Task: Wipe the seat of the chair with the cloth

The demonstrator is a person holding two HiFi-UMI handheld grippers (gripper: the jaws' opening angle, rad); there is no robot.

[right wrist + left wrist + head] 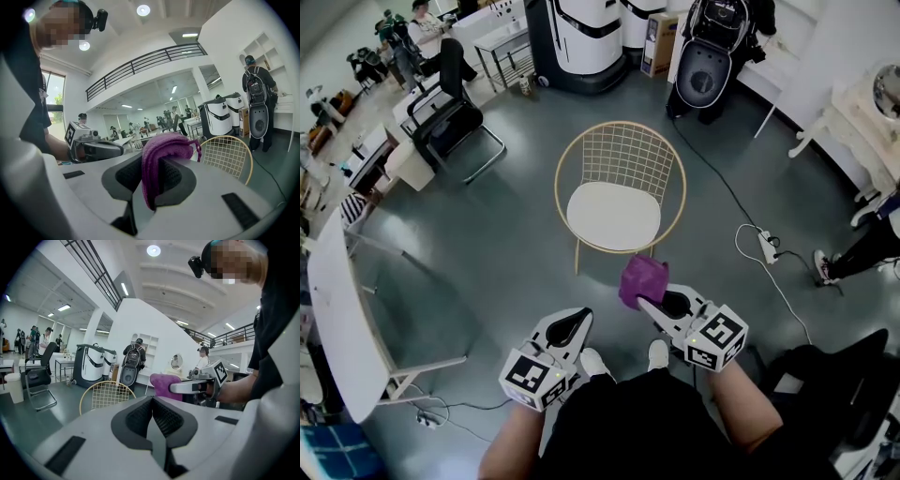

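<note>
My right gripper (157, 161) has its jaws clamped on the purple cloth (642, 278). The cloth is a thick, nubbly terry piece, folded over the jaw tips so that it humps above them and trails down between the dark ribbed pads. My left gripper (152, 399) carries nothing, and its jaws are pressed together with only a thin seam between the pads. From the head view I hold the cloth in the air at the near rim of the chair (619, 155), off the seat (612, 215), with the left gripper lower and to the left, apart from both. The chair has a round gold wire frame with a gridded mesh back that curves up behind, thin gold legs, and a smooth white oval seat pad with a bare top. The grey floor (506, 244) is glossy and lies open to the chair's left and along its near side, where I stand. To the right, a white power strip (767, 247) lies on the floor, well apart from the chair, and a black cable (712, 169) runs past the chair's right rear. A black office chair (450, 122) on a chrome base stands off to the back left, and a white surface (342, 309) with a curved edge borders the far left.
</note>
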